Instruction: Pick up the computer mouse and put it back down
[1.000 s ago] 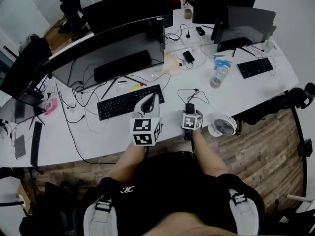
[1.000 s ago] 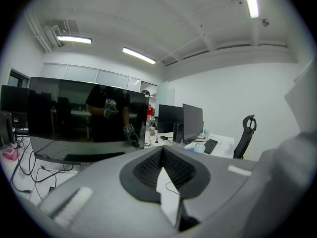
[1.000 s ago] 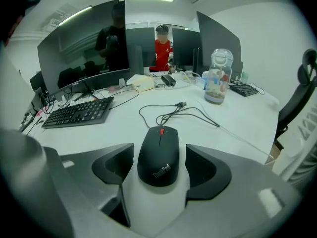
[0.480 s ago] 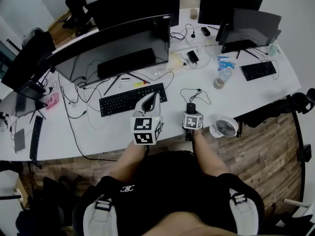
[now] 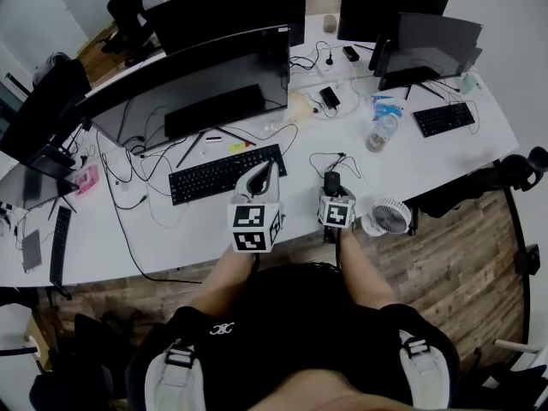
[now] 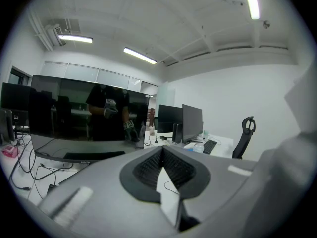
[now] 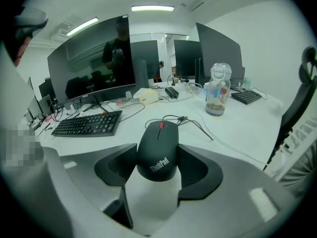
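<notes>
R hand-held gripper point(image 7: 157, 156), jaws just closed in, clamps black mouse point(image 7: 159, 145).

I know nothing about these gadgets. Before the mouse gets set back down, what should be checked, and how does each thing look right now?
1. Grip: the right gripper's jaws have just been closing, and its pads press both sides of the black computer mouse. Ok.
2. Cable: the thin black mouse cable lies slack ahead of the mouse. Ok.
3. Landing spot: the white desk is bare under the mouse. Ok.
4. Neighbours: the black keyboard and the clear plastic bottle stand well apart from it. Ok.
5. Left gripper: shut, empty and away from the mouse. Ok.
6. Mouse lifted clear of the desk: cannot tell.
</notes>
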Action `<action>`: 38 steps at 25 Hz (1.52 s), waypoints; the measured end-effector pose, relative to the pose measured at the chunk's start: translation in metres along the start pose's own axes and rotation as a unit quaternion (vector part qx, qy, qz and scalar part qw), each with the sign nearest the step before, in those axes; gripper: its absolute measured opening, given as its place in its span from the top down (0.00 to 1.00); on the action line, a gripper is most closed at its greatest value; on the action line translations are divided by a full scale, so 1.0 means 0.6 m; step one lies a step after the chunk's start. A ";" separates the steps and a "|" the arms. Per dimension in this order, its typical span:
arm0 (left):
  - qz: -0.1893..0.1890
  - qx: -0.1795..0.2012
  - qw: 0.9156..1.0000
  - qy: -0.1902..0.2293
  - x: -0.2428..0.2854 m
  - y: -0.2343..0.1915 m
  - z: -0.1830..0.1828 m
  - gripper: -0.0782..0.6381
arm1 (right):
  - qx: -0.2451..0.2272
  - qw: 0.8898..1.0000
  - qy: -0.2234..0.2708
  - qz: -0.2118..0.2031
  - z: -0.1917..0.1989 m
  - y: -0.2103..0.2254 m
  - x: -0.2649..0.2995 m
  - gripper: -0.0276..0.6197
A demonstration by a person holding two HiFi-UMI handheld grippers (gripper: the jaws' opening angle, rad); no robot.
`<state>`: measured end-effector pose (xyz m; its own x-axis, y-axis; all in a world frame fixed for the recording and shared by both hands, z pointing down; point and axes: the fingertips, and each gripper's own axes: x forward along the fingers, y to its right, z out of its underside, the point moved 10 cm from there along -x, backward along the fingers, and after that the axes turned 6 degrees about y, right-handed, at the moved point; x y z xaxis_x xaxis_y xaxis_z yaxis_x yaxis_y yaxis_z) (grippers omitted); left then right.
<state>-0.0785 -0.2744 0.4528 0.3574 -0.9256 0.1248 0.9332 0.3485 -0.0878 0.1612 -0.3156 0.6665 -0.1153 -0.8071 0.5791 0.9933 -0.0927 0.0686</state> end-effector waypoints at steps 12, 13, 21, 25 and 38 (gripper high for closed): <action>0.027 -0.009 1.000 0.004 0.002 0.019 0.004 0.82 | 0.009 0.991 0.133 -0.005 -0.117 0.009 -0.100 0.56; 0.029 -0.010 1.000 0.004 0.001 0.021 0.004 0.82 | 0.007 0.990 0.143 -0.005 -0.127 0.008 -0.110 0.56; 0.039 -0.012 0.999 0.005 -0.004 0.030 0.006 0.82 | 0.002 0.971 0.240 -0.014 -0.213 -0.010 -0.188 0.56; 0.041 -0.013 0.999 0.005 -0.009 0.033 0.006 0.82 | -0.008 0.958 0.286 -0.015 -0.249 -0.018 -0.230 0.56; 0.038 -0.010 0.999 0.007 -0.016 0.030 0.005 0.82 | -0.021 0.939 0.343 -0.022 -0.288 -0.034 -0.283 0.56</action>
<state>-0.0650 -0.2589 0.4530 0.4258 -0.8990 0.1026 0.9027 0.4143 -0.1157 0.1606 -0.2776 0.4266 -0.1414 -0.9865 -0.0831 0.9886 -0.1451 0.0398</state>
